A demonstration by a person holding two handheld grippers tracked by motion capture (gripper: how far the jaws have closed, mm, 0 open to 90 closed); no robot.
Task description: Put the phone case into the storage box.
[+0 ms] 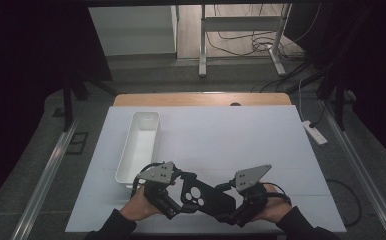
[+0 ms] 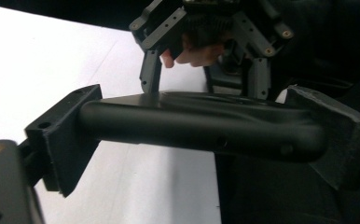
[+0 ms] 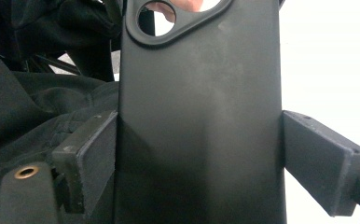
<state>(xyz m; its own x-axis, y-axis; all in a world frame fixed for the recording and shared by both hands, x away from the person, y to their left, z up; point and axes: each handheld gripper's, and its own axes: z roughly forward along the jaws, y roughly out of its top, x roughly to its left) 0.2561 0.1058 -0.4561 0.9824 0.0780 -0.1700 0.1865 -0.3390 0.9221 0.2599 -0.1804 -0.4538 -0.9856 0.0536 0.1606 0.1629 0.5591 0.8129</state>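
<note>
A black phone case with a camera cutout hangs just above the table's near edge, between both hands. My left gripper holds its cutout end. In the left gripper view the case lies edge-on across my left gripper, and both pads touch it. My right gripper holds the other end. In the right gripper view the case's flat back stands upright in my right gripper, with a pad pressed on each long edge. The other gripper and a fingertip show beyond the case.
A long white bin lies on the white sheet at the left, just beyond my left hand. The wooden table edge runs along the far side. A power strip and cables lie on the floor to the right.
</note>
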